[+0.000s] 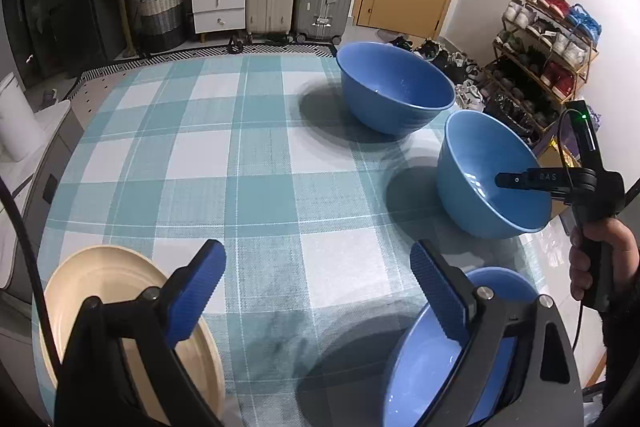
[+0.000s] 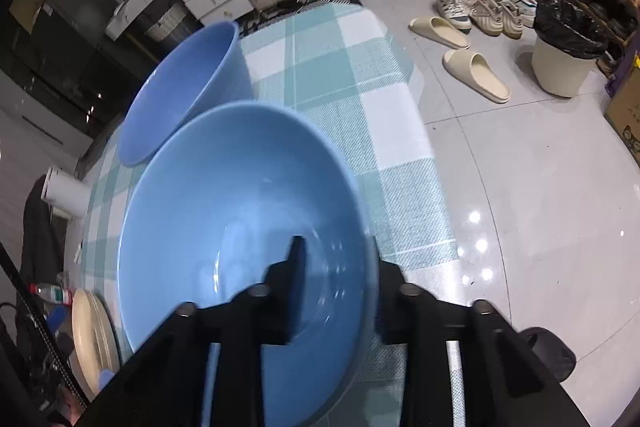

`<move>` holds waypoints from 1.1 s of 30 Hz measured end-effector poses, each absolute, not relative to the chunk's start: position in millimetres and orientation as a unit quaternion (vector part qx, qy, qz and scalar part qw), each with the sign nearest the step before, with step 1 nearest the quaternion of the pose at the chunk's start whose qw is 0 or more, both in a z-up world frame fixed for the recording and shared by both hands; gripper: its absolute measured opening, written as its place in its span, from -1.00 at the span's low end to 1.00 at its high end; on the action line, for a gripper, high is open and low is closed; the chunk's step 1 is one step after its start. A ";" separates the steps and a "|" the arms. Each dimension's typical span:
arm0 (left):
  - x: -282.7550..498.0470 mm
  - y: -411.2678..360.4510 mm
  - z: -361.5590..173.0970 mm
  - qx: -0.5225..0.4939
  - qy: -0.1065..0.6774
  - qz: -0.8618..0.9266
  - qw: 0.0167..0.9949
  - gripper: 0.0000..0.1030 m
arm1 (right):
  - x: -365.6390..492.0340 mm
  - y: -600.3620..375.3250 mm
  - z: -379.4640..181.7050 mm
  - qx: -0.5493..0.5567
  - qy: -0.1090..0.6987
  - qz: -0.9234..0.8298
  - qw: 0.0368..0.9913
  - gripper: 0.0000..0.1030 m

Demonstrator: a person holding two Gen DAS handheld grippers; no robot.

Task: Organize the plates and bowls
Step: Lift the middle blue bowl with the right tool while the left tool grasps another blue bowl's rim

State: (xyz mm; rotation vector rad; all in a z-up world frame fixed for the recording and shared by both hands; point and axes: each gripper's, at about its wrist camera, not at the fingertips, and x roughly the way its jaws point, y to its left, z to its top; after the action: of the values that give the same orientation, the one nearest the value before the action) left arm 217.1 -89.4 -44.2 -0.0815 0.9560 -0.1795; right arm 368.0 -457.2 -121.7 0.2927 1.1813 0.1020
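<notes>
Above the checked cloth, the right gripper pinches a bowl's rim for stacking, while the left gripper waits spread.

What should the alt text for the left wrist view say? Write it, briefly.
The right tongs grip the rim of a blue bowl tilted above a checked tablecloth. The open left tongs hover between a cream plate and another blue bowl.

The left hand-held gripper has a black frame, silver screws and ribbed blue pads. The right hand-held gripper is black, with grey letters, a green light and a thin black cable. The hand has bare skin.
</notes>
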 end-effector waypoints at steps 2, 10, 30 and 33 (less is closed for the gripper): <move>216.7 -88.6 -43.9 -0.039 0.459 -0.089 0.883 0.83 | 366.6 -455.0 -122.5 0.130 0.556 0.047 0.819 -0.59; 208.0 -83.5 -47.3 -0.050 0.463 -0.090 0.880 0.83 | 356.8 -453.3 -123.2 0.131 0.569 0.056 0.810 -0.79; 188.1 -70.6 -51.9 -0.064 0.466 -0.087 0.878 0.83 | 342.7 -414.1 -123.1 0.103 0.591 0.105 0.793 -0.79; 188.2 -68.0 -52.4 -0.064 0.467 -0.085 0.878 0.83 | 344.7 -409.3 -123.3 0.101 0.591 0.111 0.792 -0.79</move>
State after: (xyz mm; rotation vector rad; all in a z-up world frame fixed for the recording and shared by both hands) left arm 188.2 -68.0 -52.4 -0.1335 0.9748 -0.1779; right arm 344.7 -409.3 -123.3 0.2168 1.2720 0.2379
